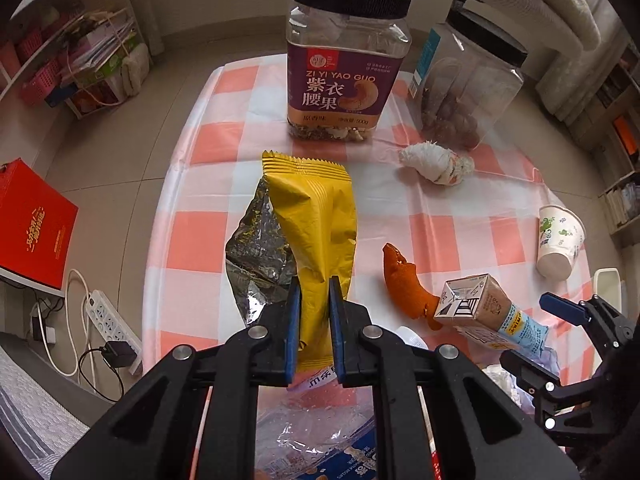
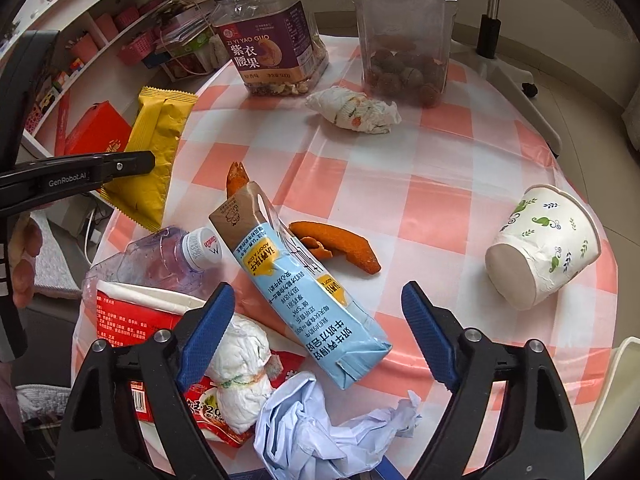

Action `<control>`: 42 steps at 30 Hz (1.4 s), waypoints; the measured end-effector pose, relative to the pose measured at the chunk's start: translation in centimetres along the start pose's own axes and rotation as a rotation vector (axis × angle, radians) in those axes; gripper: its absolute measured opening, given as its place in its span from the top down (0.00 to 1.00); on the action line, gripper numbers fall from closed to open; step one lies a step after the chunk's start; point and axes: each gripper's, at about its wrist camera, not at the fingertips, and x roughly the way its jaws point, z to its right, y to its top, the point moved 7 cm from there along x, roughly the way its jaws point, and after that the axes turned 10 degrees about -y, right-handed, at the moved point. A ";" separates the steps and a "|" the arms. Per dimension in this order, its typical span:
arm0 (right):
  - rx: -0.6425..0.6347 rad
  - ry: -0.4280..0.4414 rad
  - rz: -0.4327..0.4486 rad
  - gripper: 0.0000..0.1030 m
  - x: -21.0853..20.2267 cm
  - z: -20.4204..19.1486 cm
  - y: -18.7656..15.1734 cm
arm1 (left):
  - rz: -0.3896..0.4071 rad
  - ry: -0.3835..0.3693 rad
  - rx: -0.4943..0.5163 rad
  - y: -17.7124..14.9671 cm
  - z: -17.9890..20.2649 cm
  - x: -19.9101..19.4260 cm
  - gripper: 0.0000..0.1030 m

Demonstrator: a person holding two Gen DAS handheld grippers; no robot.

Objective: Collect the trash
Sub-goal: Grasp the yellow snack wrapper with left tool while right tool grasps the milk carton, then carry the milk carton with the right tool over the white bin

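My left gripper [image 1: 314,320] pinches the yellow wrapper [image 1: 316,248] tight, lifted above the checked table [image 1: 440,200] — at my right gripper's [image 2: 318,332] ten o'clock. That gripper's jaws gape over the milk carton [image 2: 304,292], gripping nothing — paper cup [image 2: 548,244] at two o'clock.

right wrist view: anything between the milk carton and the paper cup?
No. In the right wrist view, only bare checked tablecloth lies between the milk carton and the tipped paper cup. The orange peel sits against the carton's far side.
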 end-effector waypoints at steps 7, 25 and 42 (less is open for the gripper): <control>0.015 0.044 -0.046 0.61 1.7 -0.9 -0.5 | 0.014 0.004 0.003 0.2 0.1 -0.5 0.87; 0.168 0.039 0.181 0.77 -7.7 3.6 1.1 | 0.137 0.013 0.000 0.3 3.9 -5.1 0.87; 0.286 -0.120 0.306 0.77 -14.3 12.4 -2.3 | 0.228 -0.009 0.043 0.8 11.3 -7.2 0.87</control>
